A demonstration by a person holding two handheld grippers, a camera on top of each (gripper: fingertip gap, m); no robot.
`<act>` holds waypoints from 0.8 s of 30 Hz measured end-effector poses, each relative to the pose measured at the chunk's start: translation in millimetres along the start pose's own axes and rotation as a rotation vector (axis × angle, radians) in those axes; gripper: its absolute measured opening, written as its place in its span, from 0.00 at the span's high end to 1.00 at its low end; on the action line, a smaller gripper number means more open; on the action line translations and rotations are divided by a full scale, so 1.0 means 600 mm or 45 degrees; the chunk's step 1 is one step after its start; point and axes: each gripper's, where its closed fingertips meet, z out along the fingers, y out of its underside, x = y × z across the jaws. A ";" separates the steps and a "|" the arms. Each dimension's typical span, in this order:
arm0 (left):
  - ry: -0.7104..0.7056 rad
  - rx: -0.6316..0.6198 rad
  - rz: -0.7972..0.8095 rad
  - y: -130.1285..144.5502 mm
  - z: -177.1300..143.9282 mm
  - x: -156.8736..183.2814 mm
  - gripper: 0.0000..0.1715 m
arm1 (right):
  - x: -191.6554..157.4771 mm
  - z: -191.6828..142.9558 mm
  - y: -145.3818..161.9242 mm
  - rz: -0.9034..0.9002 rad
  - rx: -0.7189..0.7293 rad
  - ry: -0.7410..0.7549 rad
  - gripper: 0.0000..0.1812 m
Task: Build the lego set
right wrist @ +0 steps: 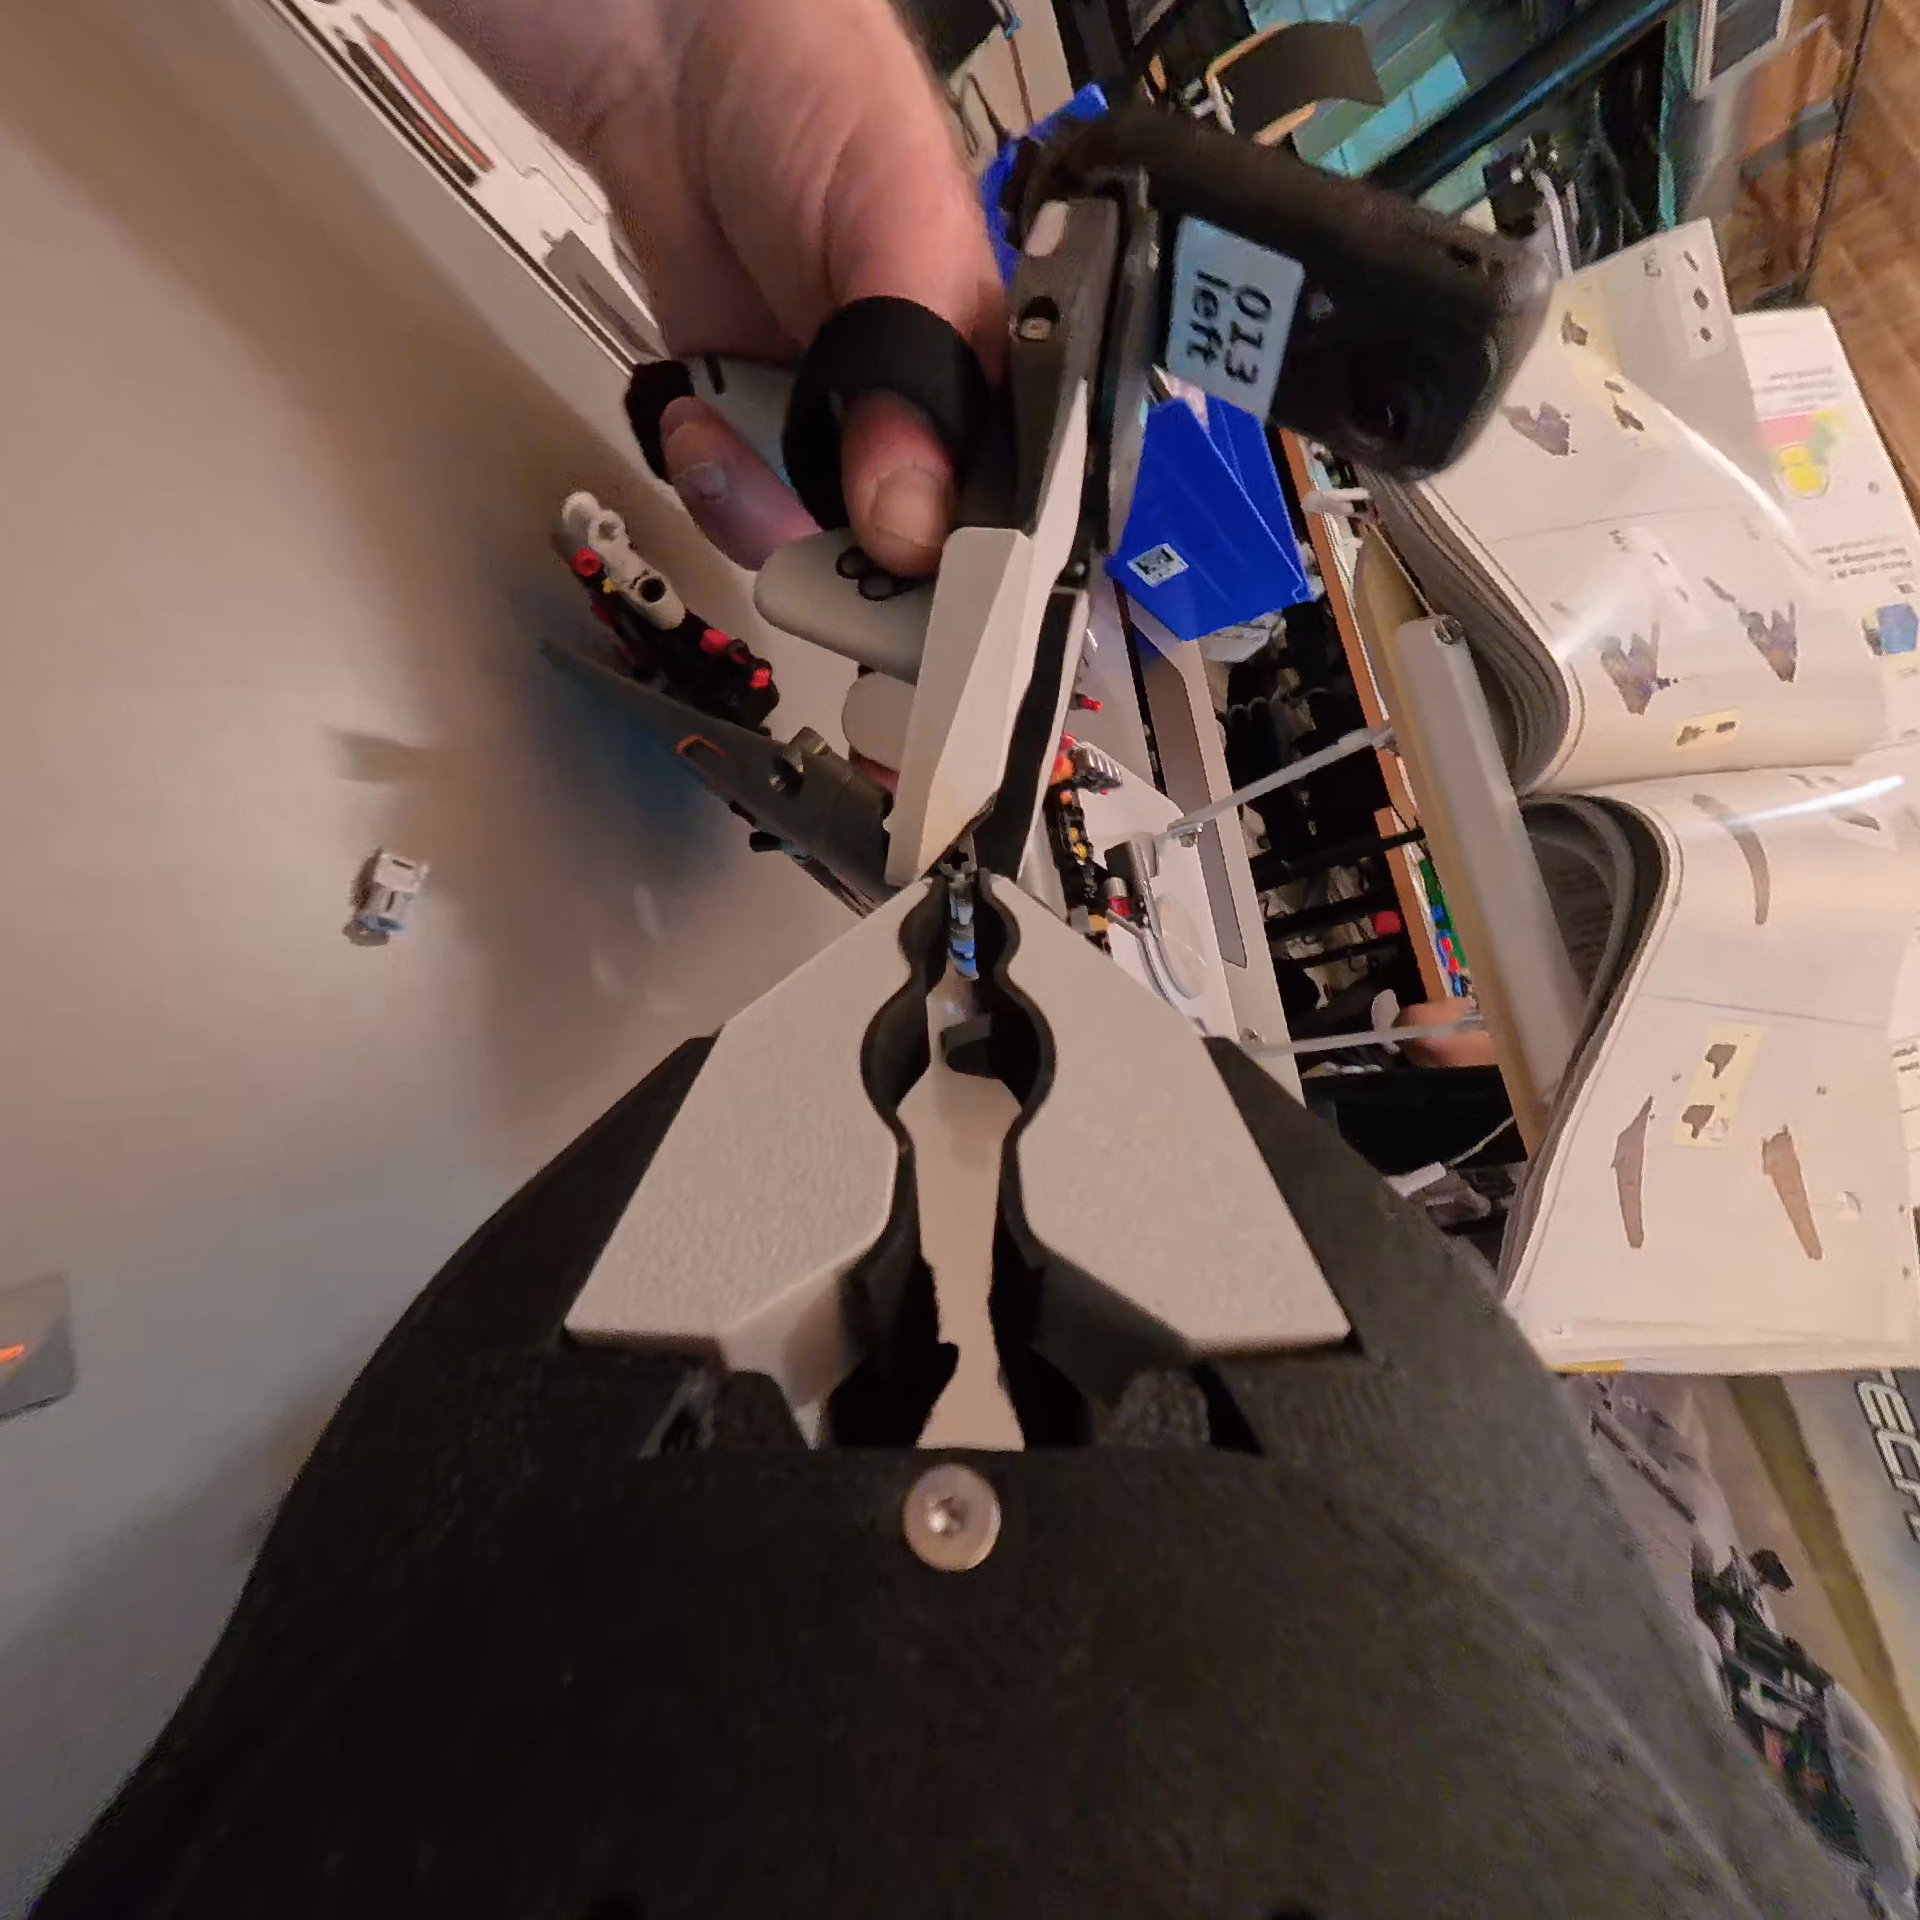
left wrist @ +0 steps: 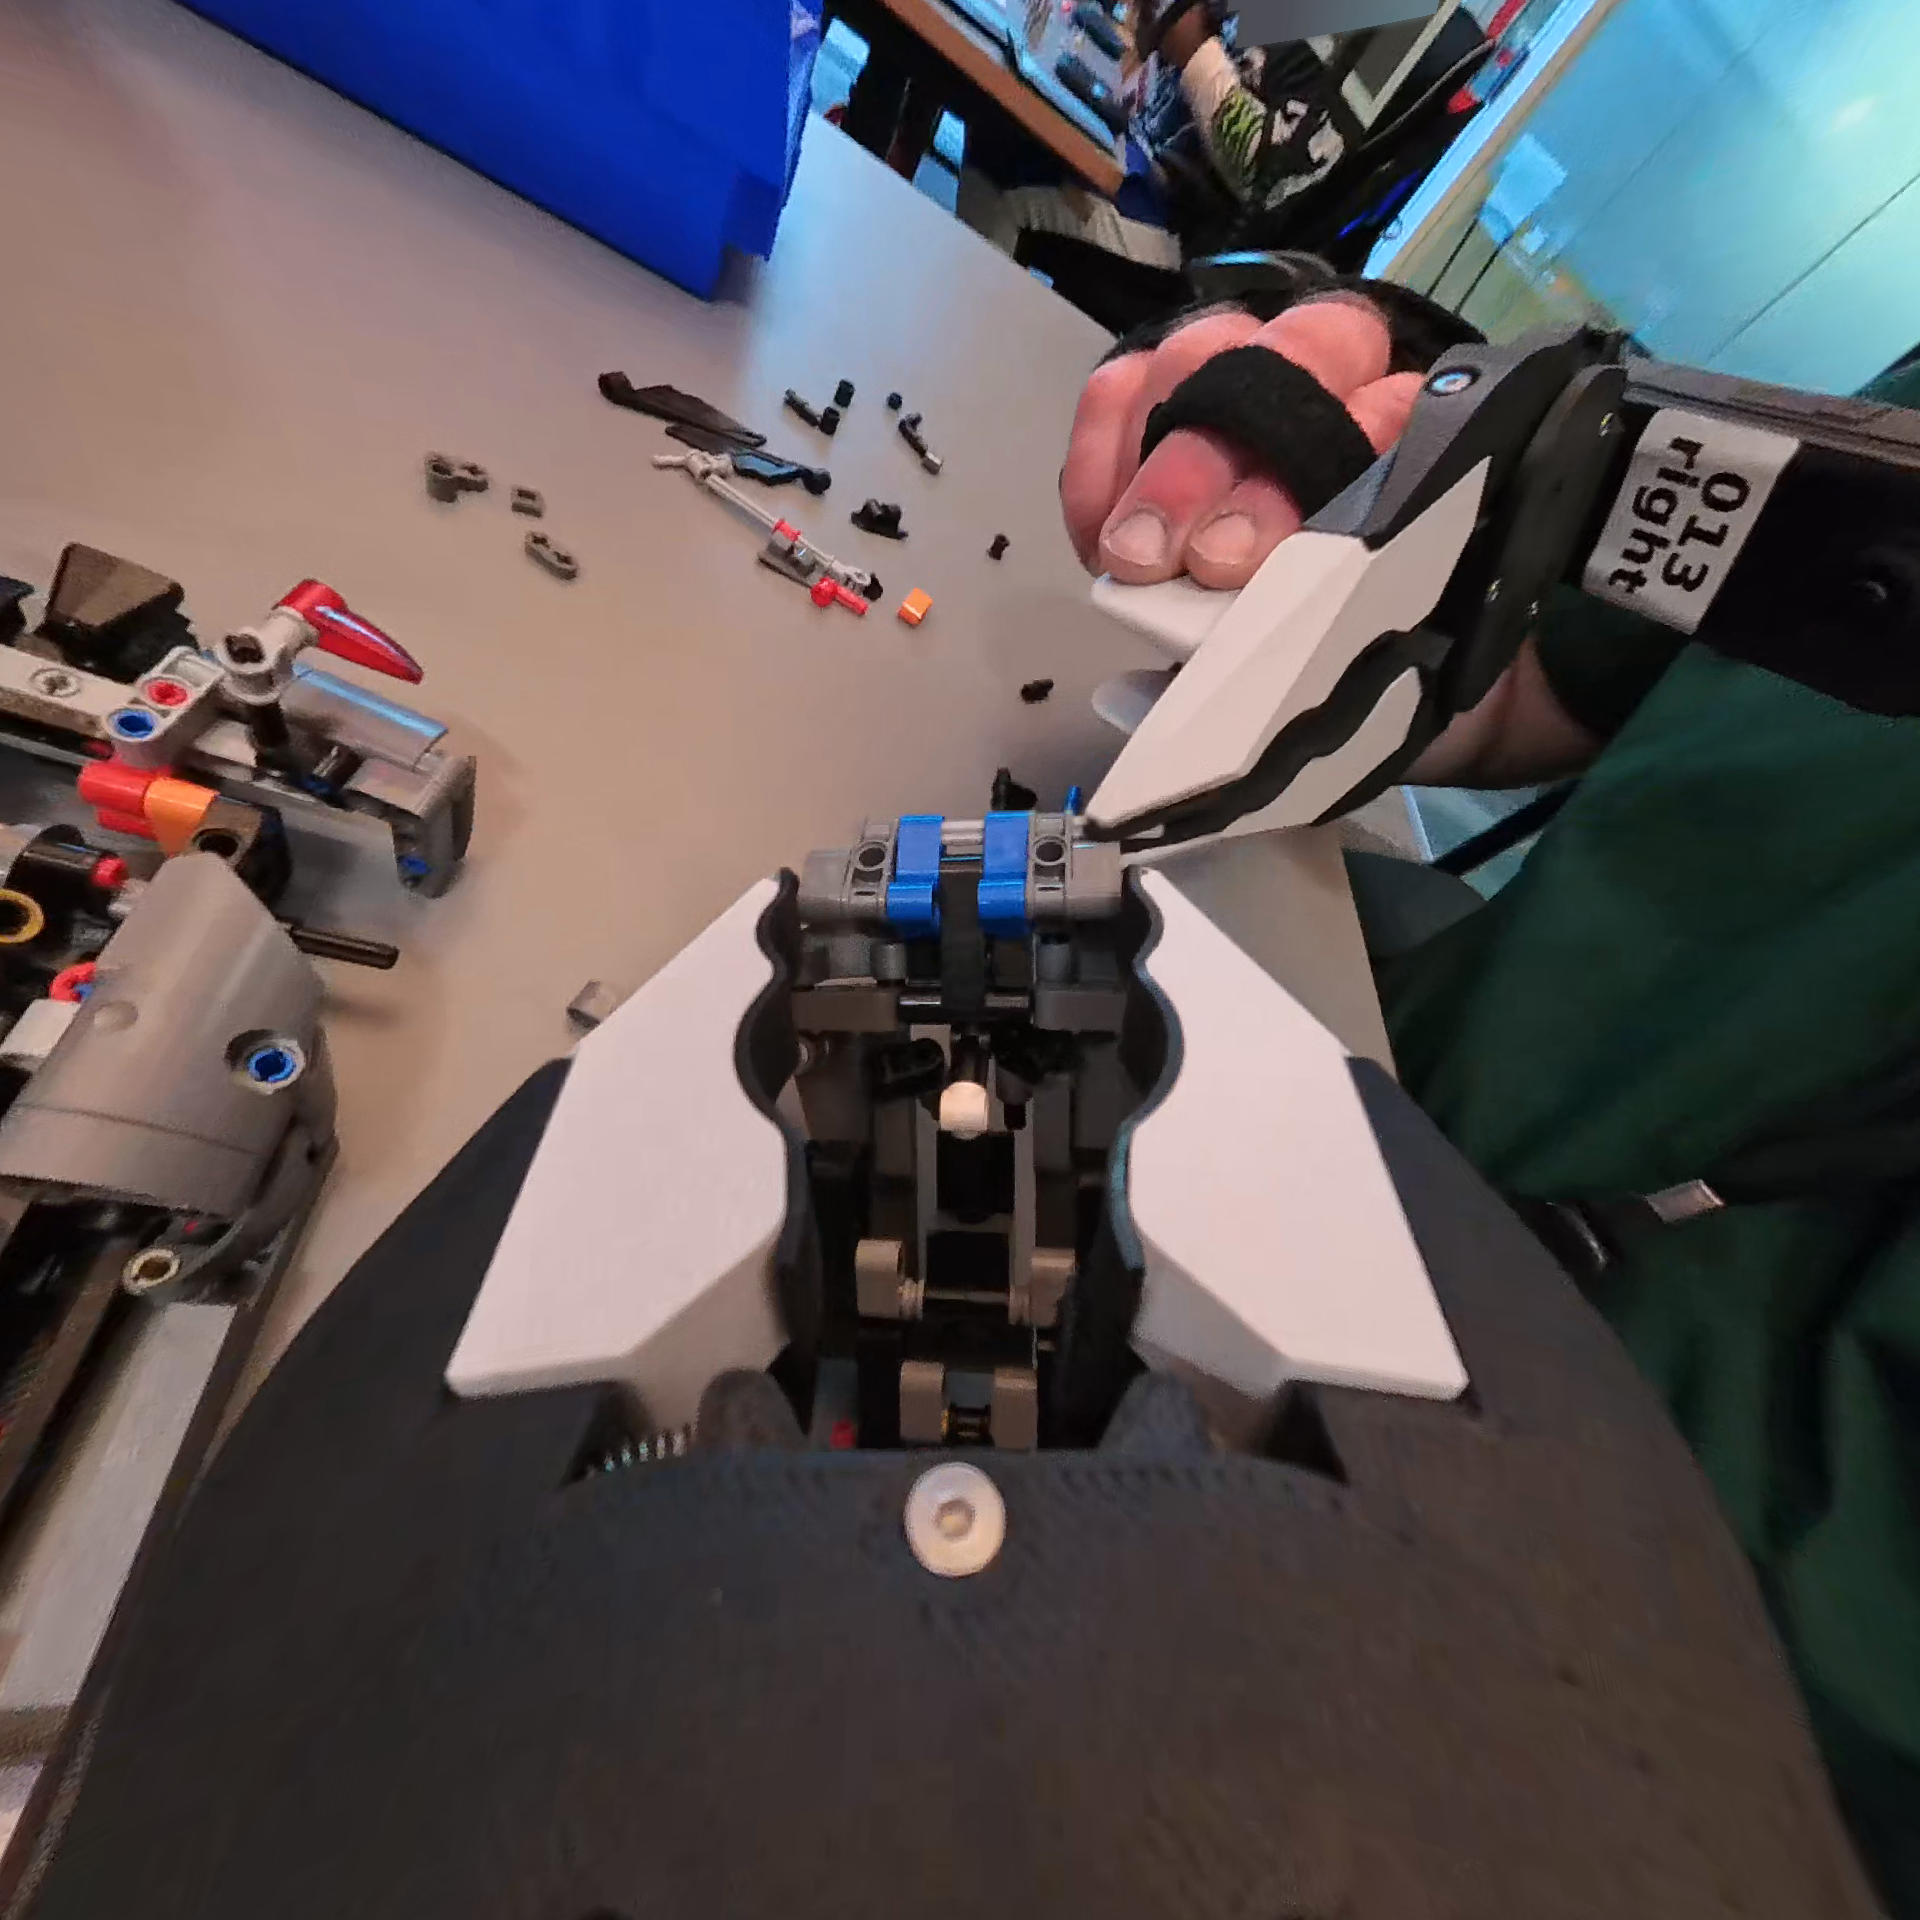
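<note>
The left gripper (left wrist: 961,914) clamps a grey and black lego assembly (left wrist: 961,1049) with two blue clips (left wrist: 961,873) across its far end. From two o'clock, the right gripper (left wrist: 1107,831), pinched together at the tips, touches that end's right corner. At nine o'clock a larger grey model (left wrist: 166,997) lies on the desk (left wrist: 623,343), with loose pieces (left wrist: 790,499) scattered at eleven o'clock.
</note>
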 end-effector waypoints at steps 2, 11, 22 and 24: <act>-0.050 0.054 0.022 -0.008 0.000 -0.005 0.66 | 0.007 0.000 0.004 0.040 -0.011 0.017 0.99; -0.233 0.200 0.009 -0.029 -0.009 0.003 0.66 | 0.028 -0.012 -0.002 0.186 -0.003 0.051 0.99; -0.139 0.266 -0.039 -0.033 -0.013 0.011 0.66 | 0.031 -0.014 -0.010 0.033 -0.074 0.040 1.00; -0.154 0.264 -0.032 -0.034 -0.013 0.009 0.67 | 0.032 -0.013 -0.008 0.023 -0.094 0.035 0.99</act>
